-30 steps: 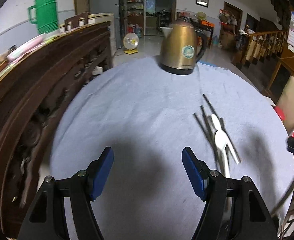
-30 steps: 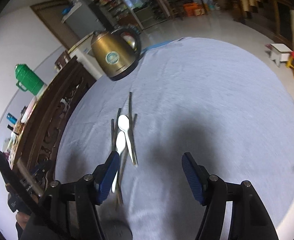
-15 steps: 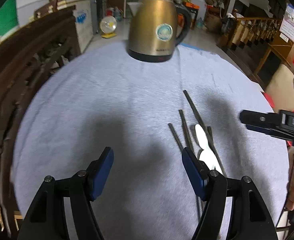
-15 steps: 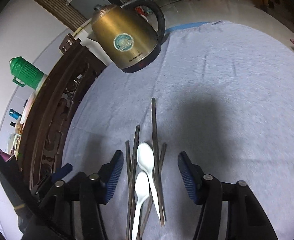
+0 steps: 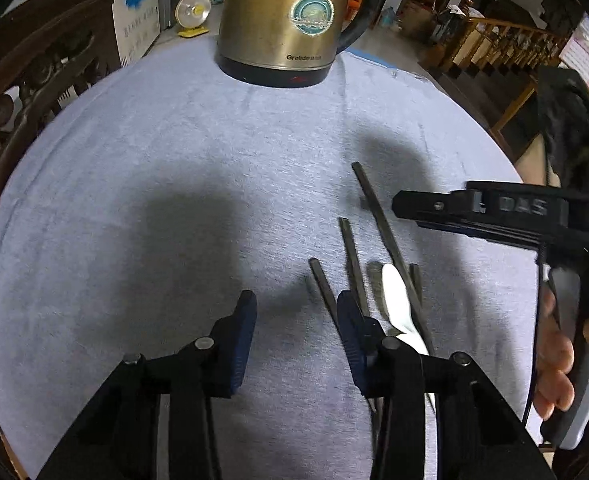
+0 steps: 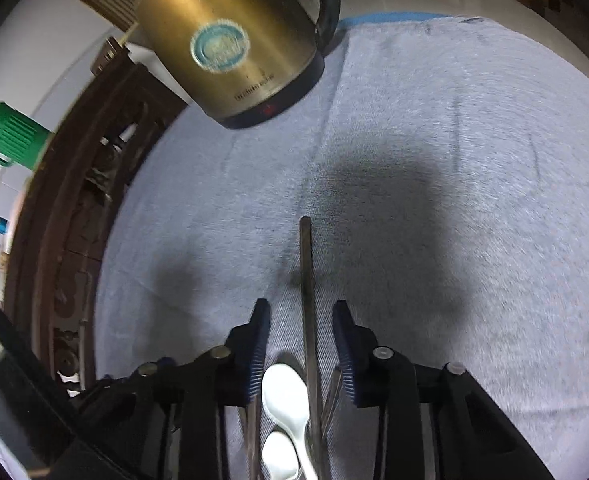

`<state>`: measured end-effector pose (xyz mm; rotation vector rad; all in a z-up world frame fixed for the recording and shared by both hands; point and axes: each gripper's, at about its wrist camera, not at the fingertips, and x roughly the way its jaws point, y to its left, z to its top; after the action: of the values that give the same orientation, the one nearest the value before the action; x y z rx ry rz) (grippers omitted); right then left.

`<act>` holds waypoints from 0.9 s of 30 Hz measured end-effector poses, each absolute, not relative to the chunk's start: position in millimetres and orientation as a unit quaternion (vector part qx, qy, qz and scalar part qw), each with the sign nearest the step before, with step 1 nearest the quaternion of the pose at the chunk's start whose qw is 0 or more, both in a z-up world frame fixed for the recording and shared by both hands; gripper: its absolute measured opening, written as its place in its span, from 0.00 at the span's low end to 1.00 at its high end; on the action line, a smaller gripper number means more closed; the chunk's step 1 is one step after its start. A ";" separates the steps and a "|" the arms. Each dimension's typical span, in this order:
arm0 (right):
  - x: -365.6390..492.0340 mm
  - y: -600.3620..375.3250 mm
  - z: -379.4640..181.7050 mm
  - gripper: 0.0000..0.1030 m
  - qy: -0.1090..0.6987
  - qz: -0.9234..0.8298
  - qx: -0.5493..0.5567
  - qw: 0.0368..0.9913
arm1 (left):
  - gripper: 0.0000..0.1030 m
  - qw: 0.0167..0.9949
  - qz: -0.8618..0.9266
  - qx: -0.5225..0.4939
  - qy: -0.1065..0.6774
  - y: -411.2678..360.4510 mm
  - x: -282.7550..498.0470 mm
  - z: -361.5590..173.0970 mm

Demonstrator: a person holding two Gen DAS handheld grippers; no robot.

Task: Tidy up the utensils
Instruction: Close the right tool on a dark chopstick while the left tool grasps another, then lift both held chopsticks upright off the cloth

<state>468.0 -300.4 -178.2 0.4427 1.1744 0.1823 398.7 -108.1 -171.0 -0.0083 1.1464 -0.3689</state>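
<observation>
Chopsticks [image 5: 382, 220] and spoons [image 6: 284, 394] lay bunched together on the desk [image 5: 154, 200], toward four o'clock from its middle in my left wrist view. I counted four dark chopsticks there, though their near ends were hidden behind my gripper, and two white spoons in my right wrist view, one bowl just behind the other.

My left gripper [image 5: 294, 332] hung over bare cloth just to the nine o'clock side of the bunch, its jaws closing with nothing between them. My right gripper [image 6: 300, 344] sat over the bunch, jaws closing too; the longest chopstick [image 6: 306, 280] ran up between the pads, with a clear gap on each side, so nothing was clenched.

One round desk carried everything, covered in a pale grey-blue cloth with soft creases. One brass-coloured electric kettle [image 5: 282, 20] stood at the desk's twelve o'clock edge, well apart from the utensils. A carved dark wooden seat back [image 5: 34, 80] curved along the nine o'clock side, with one green flask [image 6: 10, 136] beyond it. Behind were a tiled floor, a small fan [image 5: 192, 12] and a wooden stair rail [image 5: 506, 40].

The chopsticks' long axes ran roughly from six to twelve o'clock, fanned slightly, far tips leaning toward eleven in my left wrist view. The spoons lay along the same line, bowls toward the kettle.
</observation>
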 end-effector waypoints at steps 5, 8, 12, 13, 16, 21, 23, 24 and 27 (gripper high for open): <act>486.2 -290.4 -193.8 0.25 0.571 0.073 0.188 0.796 | 0.42 0.827 -0.172 0.006 0.536 -100.3 402.7 -170.2; 490.4 -283.2 -195.3 0.15 0.573 0.063 0.156 0.802 | 0.42 0.829 -0.176 0.011 0.531 -100.0 403.1 -166.3; 488.0 -283.2 -194.5 0.07 0.567 0.053 0.137 0.810 | 0.25 0.824 -0.188 0.011 0.534 -104.4 407.9 -161.8; 485.4 -286.7 -192.7 0.07 0.561 0.052 0.138 0.815 | 0.25 0.821 -0.192 0.008 0.538 -106.2 409.5 -160.7; 471.1 -309.7 -185.1 0.07 0.540 0.055 0.176 0.821 | 0.25 0.817 -0.198 0.008 0.541 -113.3 414.6 -158.0; 433.9 -341.7 -173.6 0.07 0.509 0.061 0.205 0.833 | 0.25 0.795 -0.211 -0.003 0.569 -139.4 430.8 -164.6; 419.4 -349.6 -171.9 0.07 0.504 0.061 0.214 0.834 | 0.25 0.782 -0.211 -0.003 0.586 -149.7 438.6 -172.3; 414.9 -351.8 -172.3 0.07 0.503 0.062 0.217 0.834 | 0.25 0.779 -0.205 -0.005 0.593 -152.3 441.9 -175.8; 396.3 -362.2 -169.8 0.07 0.493 0.068 0.230 0.836 | 0.24 0.775 -0.193 -0.003 0.602 -158.5 450.8 -182.8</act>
<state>396.3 -362.2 -169.8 0.4873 1.0440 0.1446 450.8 -158.5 -182.8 -0.0058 1.3024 -0.4178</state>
